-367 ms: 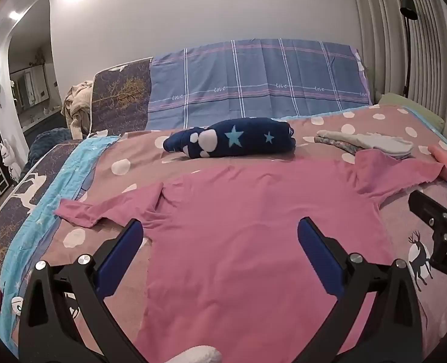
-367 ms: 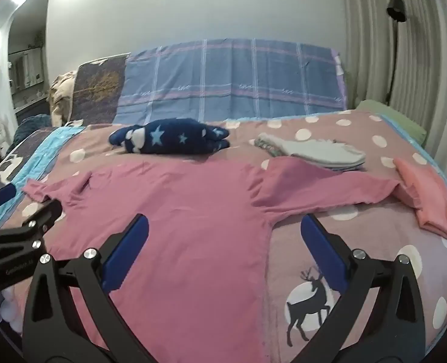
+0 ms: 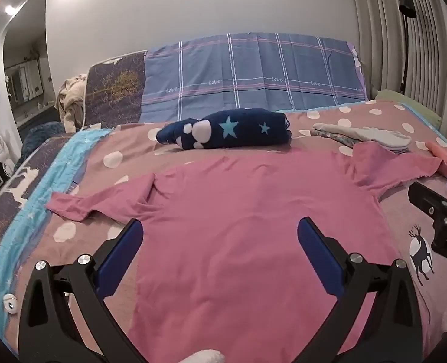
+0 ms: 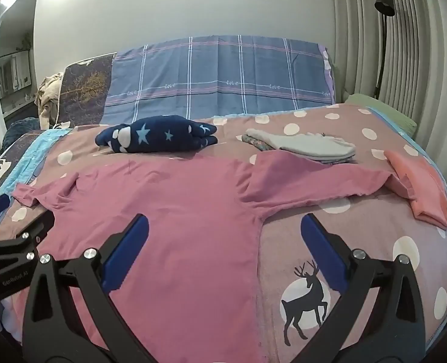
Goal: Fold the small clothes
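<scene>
We see our left gripper point(image 3: 220, 233) and right gripper point(image 4: 224, 228) built alike: black angular frames with triangular cut-outs, silver round screws at the joints, and flat blue pads lining the fingers point(image 3: 320, 254). White lettering marks the black body of each.

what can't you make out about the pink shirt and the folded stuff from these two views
- Pink shirt: its hem is cut off by the bottom edge and the left gripper in the left wrist view; the right gripper hides it in the right wrist view.
- Pale folded stack: the shirt's sleeve covers its near edge; the number of pieces is unclear.
- Navy star bundle: which garment it is cannot be told.
</scene>
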{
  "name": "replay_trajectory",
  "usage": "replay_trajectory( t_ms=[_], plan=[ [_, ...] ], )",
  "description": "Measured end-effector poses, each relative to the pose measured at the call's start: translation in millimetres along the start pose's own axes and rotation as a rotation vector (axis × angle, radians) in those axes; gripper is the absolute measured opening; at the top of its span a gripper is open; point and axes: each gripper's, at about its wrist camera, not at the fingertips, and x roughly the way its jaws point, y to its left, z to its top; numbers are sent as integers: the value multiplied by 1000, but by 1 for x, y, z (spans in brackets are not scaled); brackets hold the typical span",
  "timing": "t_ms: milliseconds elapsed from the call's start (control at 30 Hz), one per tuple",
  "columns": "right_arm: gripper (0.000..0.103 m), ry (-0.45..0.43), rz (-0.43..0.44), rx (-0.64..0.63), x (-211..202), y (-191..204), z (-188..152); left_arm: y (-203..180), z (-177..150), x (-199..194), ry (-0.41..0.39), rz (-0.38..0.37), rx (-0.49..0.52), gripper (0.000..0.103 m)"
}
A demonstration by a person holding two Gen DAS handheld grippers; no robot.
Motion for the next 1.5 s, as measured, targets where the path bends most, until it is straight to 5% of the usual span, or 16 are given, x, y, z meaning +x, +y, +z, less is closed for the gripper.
replay_trajectory(
  t_ms=[167, 333, 533, 1500],
  plan=[
    [101, 21, 0, 15, 16, -10, 6, 8, -8, 7, -14, -34, -65, 102],
    [101, 30, -8, 20, 26, -17, 10, 2, -8, 8, -13, -2, 14, 102],
    [101, 37, -7, 22, 32, -19, 10, 5, -7, 12, 13, -53, -14, 101],
    [101, 59, -2, 9, 35, -16, 2, 6, -13, 12, 23, -80, -13, 98]
  ],
)
